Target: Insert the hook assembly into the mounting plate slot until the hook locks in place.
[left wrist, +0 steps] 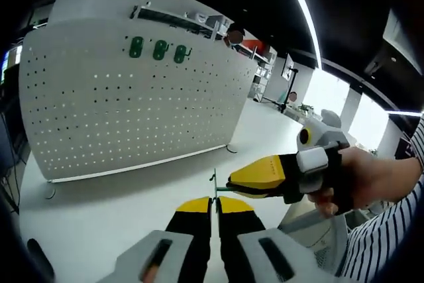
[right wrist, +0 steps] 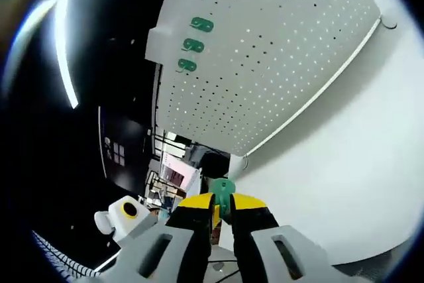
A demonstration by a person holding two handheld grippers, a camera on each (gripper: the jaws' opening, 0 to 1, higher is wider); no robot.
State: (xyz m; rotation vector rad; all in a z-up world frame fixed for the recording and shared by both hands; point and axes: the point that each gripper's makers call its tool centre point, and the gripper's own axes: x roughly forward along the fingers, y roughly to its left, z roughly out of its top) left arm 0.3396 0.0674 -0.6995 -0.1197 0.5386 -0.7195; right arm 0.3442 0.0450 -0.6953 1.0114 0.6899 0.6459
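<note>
Between the tips of the right claw (right wrist: 222, 205) sits a green hook (right wrist: 223, 193), pinched by jaws that are nearly together. In the left gripper view that same claw comes in from the right, and a thin wire with a green end pokes out past its yellow tips toward the left claw (left wrist: 215, 205). The left claw's jaws stand almost shut, with the thin wire rising in the narrow gap between the tips; whether they truly clamp it or only flank it I cannot tell. So both claws meet at the hook, tip to tip, just above the white table (left wrist: 99, 223).

Straight ahead of both claws, well apart from them, stands the white pegboard (left wrist: 119, 91), upright on the table. Three green hooks (left wrist: 159, 50) already sit in a row near its top edge. From the right claw the board lies forward and up, with its holes facing the claw.

The hook's stem appears to run roughly crosswise between the two claws, though it is too small to be sure of. Judging from this, the insertion has not begun: the hook must travel forward and upward to an open hole. The right claw has the firmer hold and seems the one to carry it in. The risk is twisting the thin wire while both claws are on it.
</note>
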